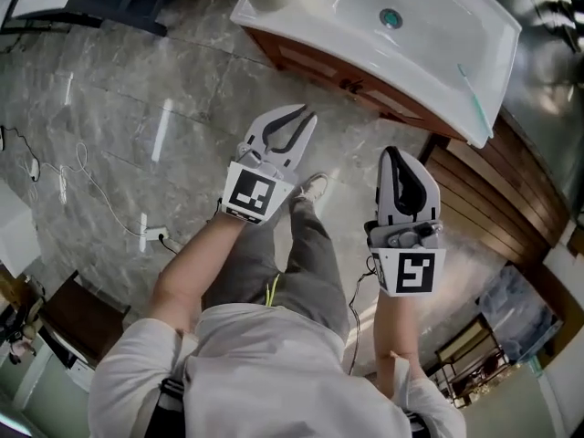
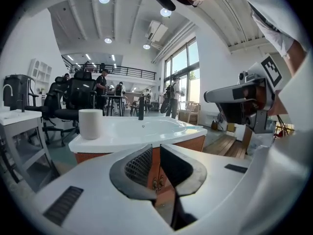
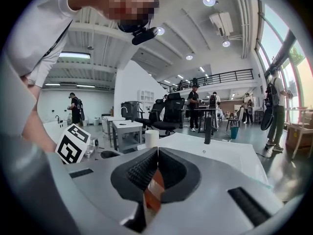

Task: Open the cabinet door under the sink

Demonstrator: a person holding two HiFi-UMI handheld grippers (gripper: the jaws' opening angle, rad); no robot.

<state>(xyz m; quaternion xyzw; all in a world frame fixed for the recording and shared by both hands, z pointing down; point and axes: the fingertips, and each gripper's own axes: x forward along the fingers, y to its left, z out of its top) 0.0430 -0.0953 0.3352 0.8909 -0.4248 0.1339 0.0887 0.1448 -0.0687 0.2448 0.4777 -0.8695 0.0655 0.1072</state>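
Observation:
The white sink [image 1: 401, 26] sits on a red-brown wooden cabinet [image 1: 315, 62], ahead of me and above both grippers in the head view. My left gripper [image 1: 307, 117] hangs over the floor short of the cabinet front, its jaws slightly open with nothing between them. In the left gripper view the left gripper [image 2: 153, 149] frames the cabinet doors, and two small knobs [image 2: 157, 183] show through the gap. My right gripper [image 1: 394, 152] is beside it on the right, also short of the cabinet. Its tips meet, so the right gripper [image 3: 157, 152] is shut and holds nothing.
A white cylinder [image 2: 90, 124] stands on the sink's left corner. A wooden deck [image 1: 484, 199] lies to the right of the cabinet. A cable and power strip [image 1: 151, 235] lie on the marble floor at left. My shoe [image 1: 312, 188] is between the grippers. Office chairs [image 2: 73, 99] stand behind.

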